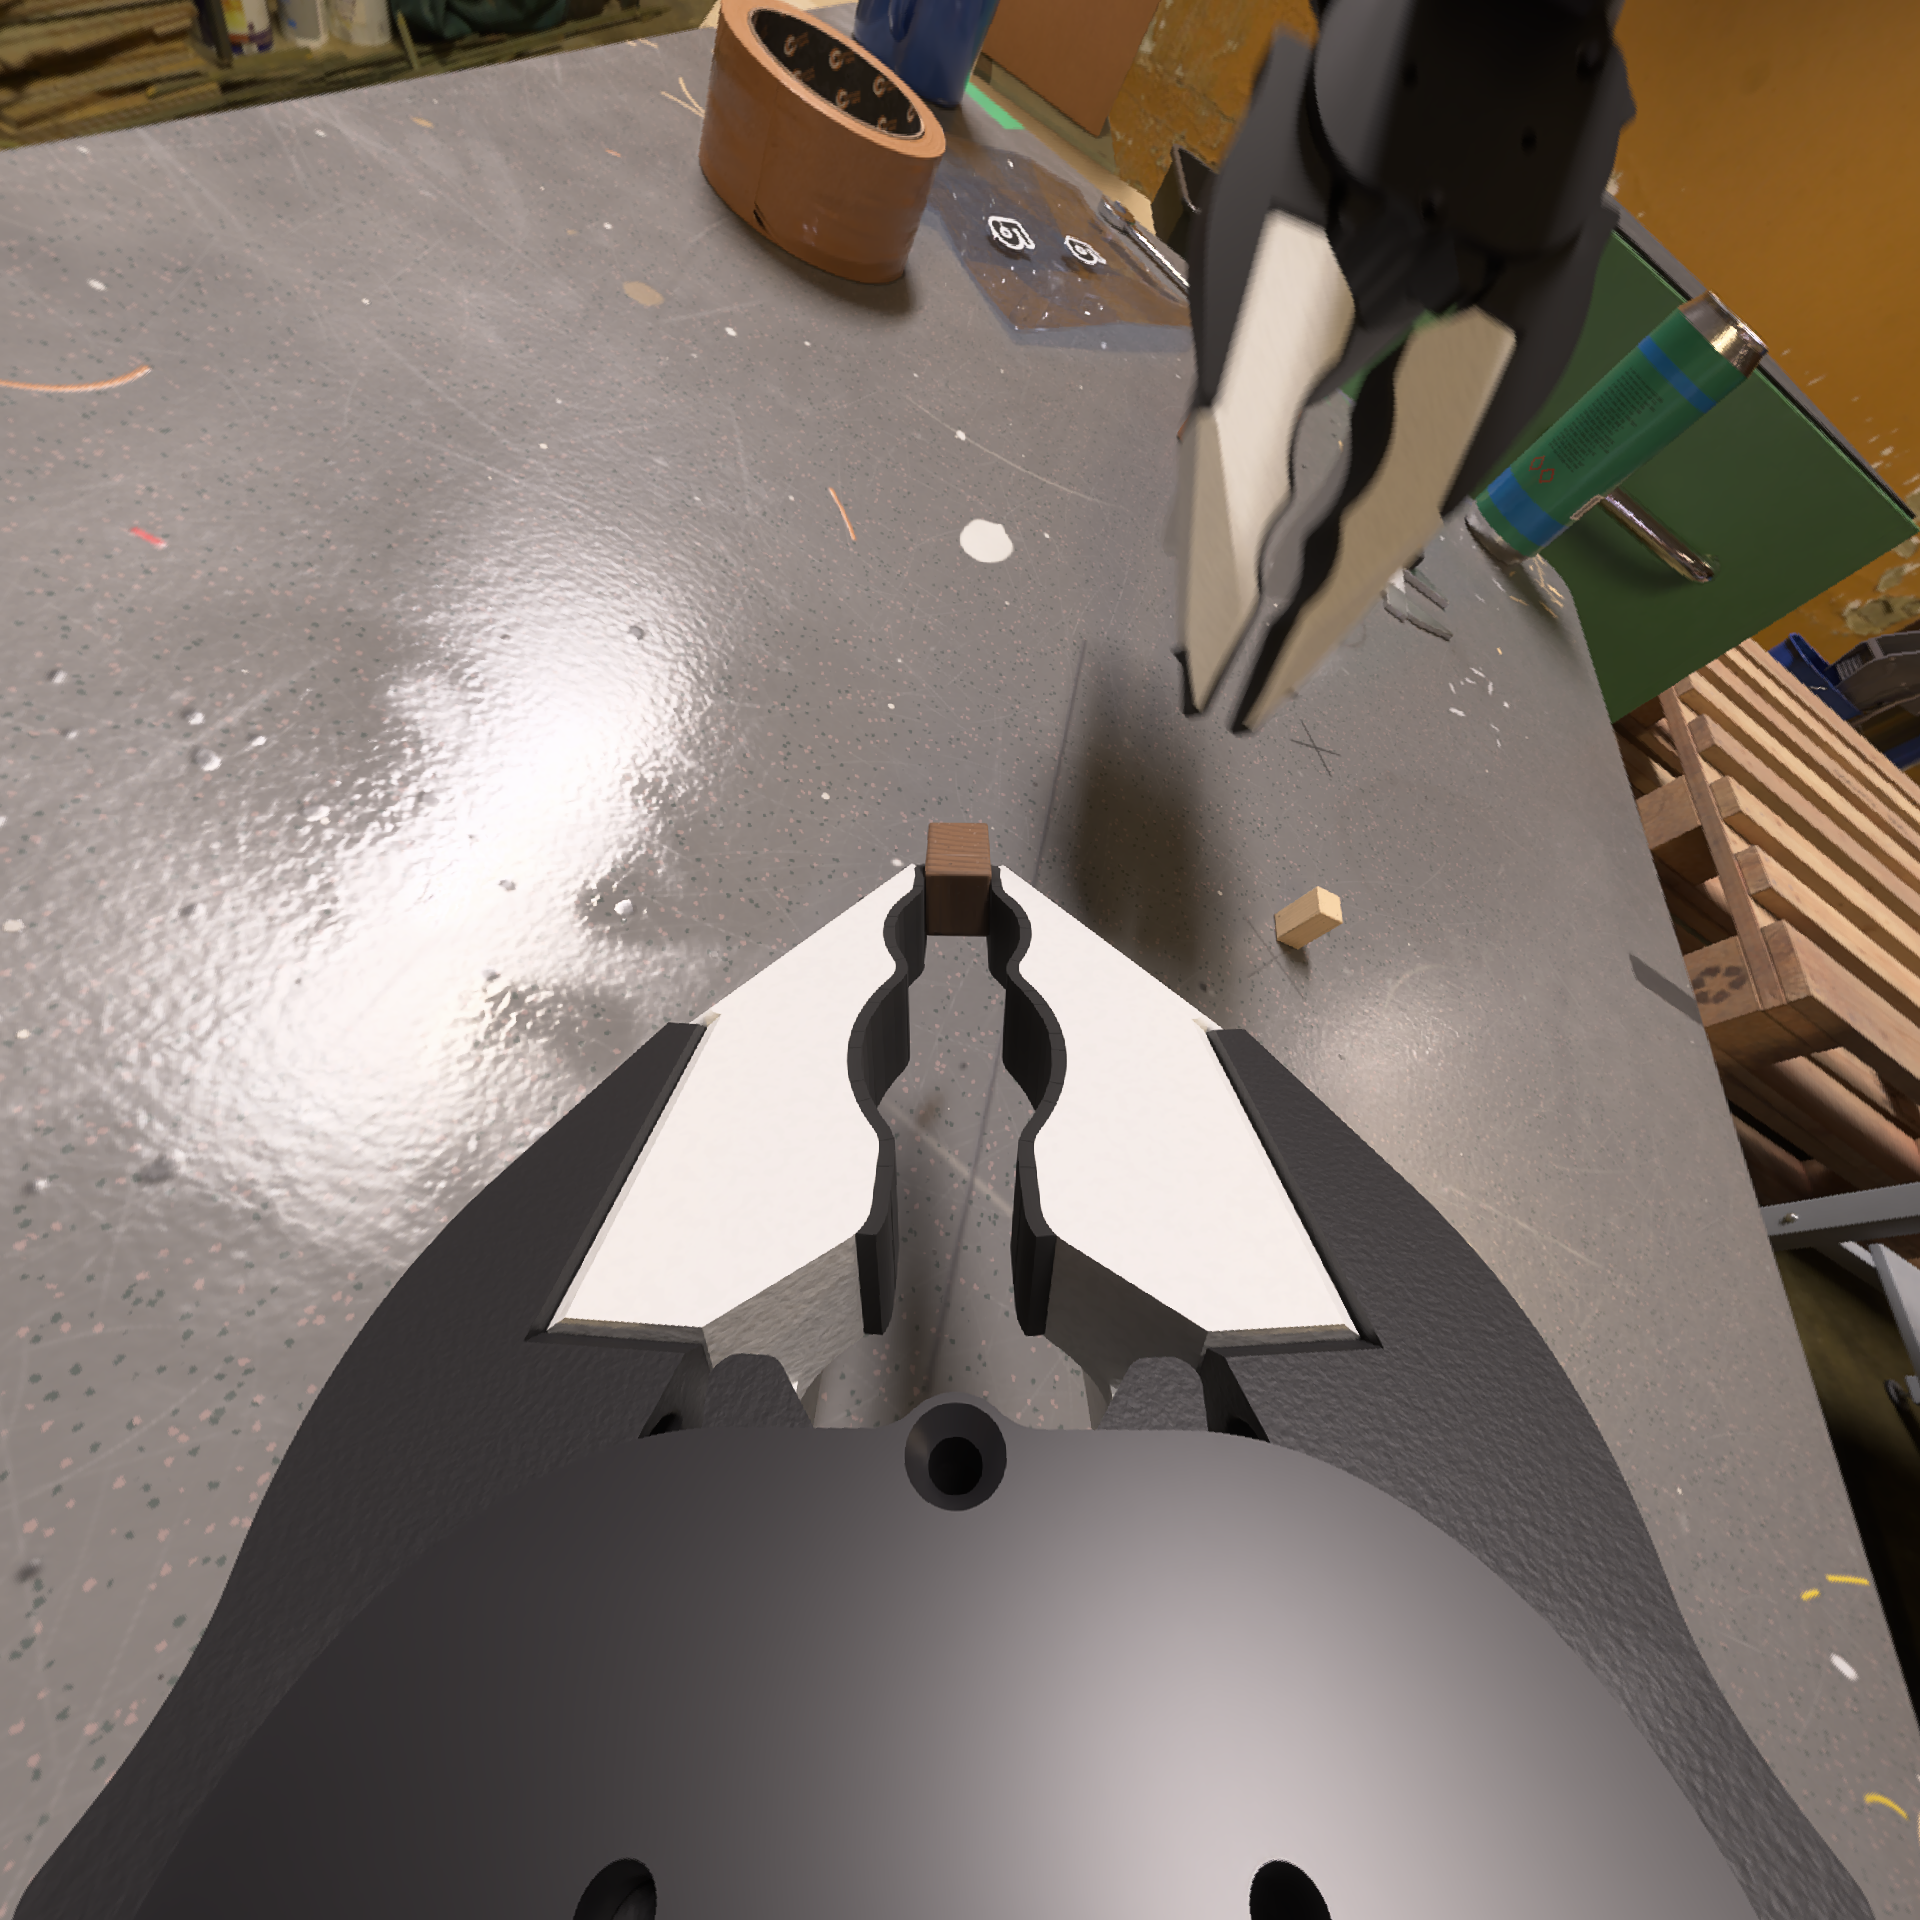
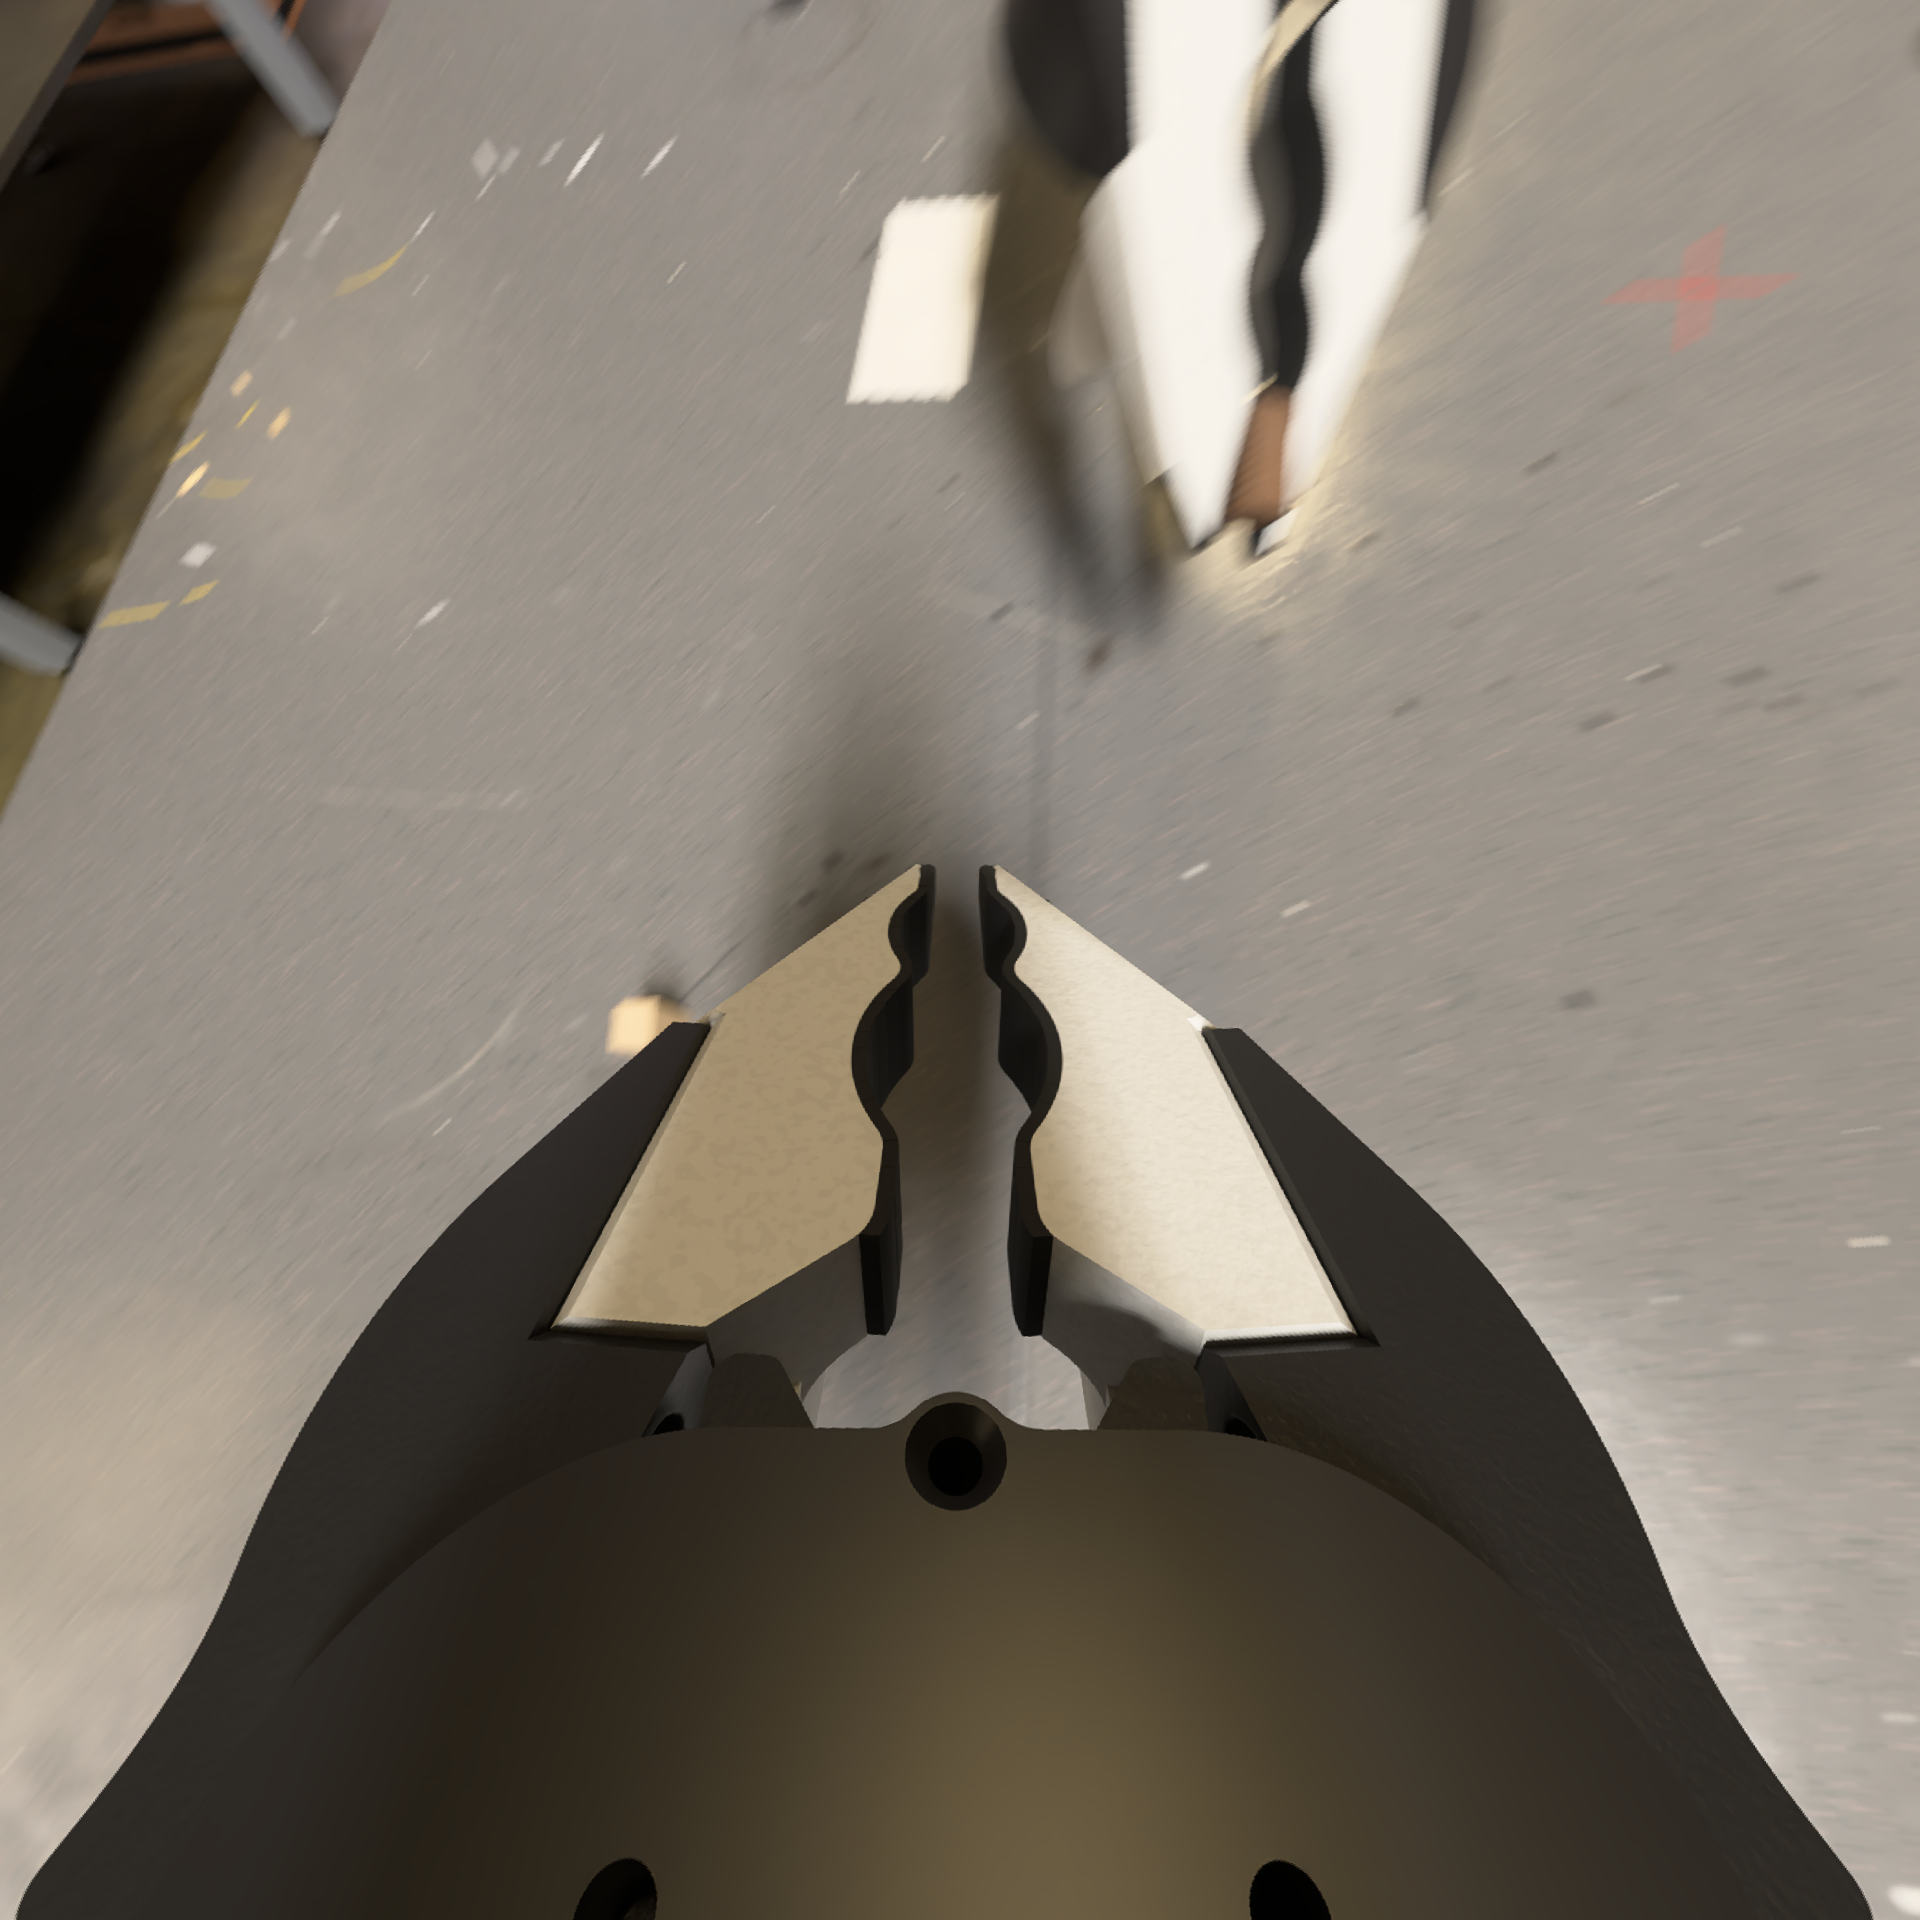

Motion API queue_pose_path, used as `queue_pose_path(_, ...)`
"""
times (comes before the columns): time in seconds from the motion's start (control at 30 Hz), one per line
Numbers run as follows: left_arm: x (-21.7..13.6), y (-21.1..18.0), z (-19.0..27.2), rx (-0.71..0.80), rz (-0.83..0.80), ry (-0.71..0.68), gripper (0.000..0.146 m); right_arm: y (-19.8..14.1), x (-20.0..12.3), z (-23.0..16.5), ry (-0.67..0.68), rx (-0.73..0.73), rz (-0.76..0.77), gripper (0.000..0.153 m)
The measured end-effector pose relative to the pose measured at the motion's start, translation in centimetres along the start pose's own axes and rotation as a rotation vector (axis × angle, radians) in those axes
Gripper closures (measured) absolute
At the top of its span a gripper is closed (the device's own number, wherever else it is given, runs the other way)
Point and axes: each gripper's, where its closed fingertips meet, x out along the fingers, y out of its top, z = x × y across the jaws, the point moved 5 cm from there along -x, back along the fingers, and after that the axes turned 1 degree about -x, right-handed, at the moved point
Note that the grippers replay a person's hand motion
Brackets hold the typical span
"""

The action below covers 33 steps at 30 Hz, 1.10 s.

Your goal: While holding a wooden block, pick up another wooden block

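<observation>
My left gripper [image 1: 957, 878] is shut on a small brown wooden block [image 1: 957, 883] at its fingertips, held above the grey table [image 1: 520, 727]. A light wooden block [image 1: 1309, 916] lies on the table to its right. My right gripper [image 1: 1226, 712] hangs above and beyond that block, pointing down. In the blurred right wrist view my right gripper [image 2: 957, 873] is empty, its jaws almost together with a narrow gap. The light block [image 2: 636, 1023] lies just left of its left finger. The left gripper [image 2: 1236, 530] with the brown block [image 2: 1262, 457] shows ahead.
A brown tape roll [image 1: 821, 145] stands at the far side. A green and blue can [image 1: 1610, 426] lies by a green box [image 1: 1766, 499] at the right. A wooden pallet [image 1: 1787, 883] sits beyond the table's right edge. A red cross mark [image 2: 1704, 286] is on the table.
</observation>
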Motion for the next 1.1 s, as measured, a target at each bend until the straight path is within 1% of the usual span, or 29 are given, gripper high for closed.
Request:
queue_pose_path(0.07, 0.1, 0.0, 0.0, 0.013, 0.004, -0.004, 0.136, -2.1, 0.4, -2.8, 0.063, 0.004, -0.072, 0.138)
queue_pose_path(0.13, 0.3, -0.2, -0.1, 0.015, -0.001, -0.006, 0.136, -3.7, 1.2, -5.4, 0.092, 0.008, -0.14, 0.132)
queue_pose_path(0.23, 0.8, -0.5, -0.2, 0.006, -0.02, -0.01, 0.136, -5.0, 2.8, -7.9, 0.079, -0.002, -0.202, 0.126)
queue_pose_path(0.3, 1.1, -0.7, -0.2, 0.009, -0.032, -0.006, 0.136, -5.4, 3.6, -8.6, 0.044, -0.013, -0.24, 0.126)
queue_pose_path(0.33, 1.2, -0.8, -0.2, 0.014, -0.037, -0.002, 0.136, -5.4, 3.9, -8.7, 0.021, -0.02, -0.252, 0.129)
queue_pose_path(0.4, 1.2, -0.8, -0.2, 0.027, -0.04, 0.006, 0.136, -5.3, 4.2, -8.5, -0.013, -0.029, -0.246, 0.142)
queue_pose_path(0.43, 1.1, -0.8, -0.2, 0.032, -0.04, 0.012, 0.136, -5.3, 4.0, -8.1, -0.038, -0.034, -0.243, 0.142)
queue_pose_path(0.5, 0.9, -0.8, -0.4, 0.035, -0.041, 0.02, 0.136, -5.3, 3.3, -6.0, -0.135, -0.024, -0.215, 0.142)
queue_pose_path(0.63, 0.6, -1.0, -0.8, 0.034, -0.052, 0.031, 0.136, -5.2, 0.8, 0.2, -0.358, 0.072, -0.128, 0.142)
queue_pose_path(0.7, 0.6, -1.2, -0.9, 0.034, -0.062, 0.032, 0.136, -5.3, 0.3, 3.0, -0.438, 0.102, -0.107, 0.142)
queue_pose_path(0.77, 0.8, -1.4, -1.1, 0.031, -0.071, 0.041, 0.136, -5.5, 0.2, 5.2, -0.475, 0.125, -0.106, 0.142)
queue_pose_path(0.93, 1.4, -1.6, -1.5, 0.027, -0.081, 0.07, 0.136, -5.2, 0.4, 8.5, -0.534, 0.13, -0.109, 0.142)
queue_pose_path(1.0, 1.6, -1.6, -1.7, 0.026, -0.081, 0.074, 0.136, -5.3, -0.4, 9.9, -0.579, 0.14, -0.115, 0.142)
queue_pose_path(1.1, 2.0, -1.5, -2.0, 0.034, -0.084, 0.099, 0.136, -6.4, -2.7, 12.3, -0.657, 0.229, -0.142, 0.142)
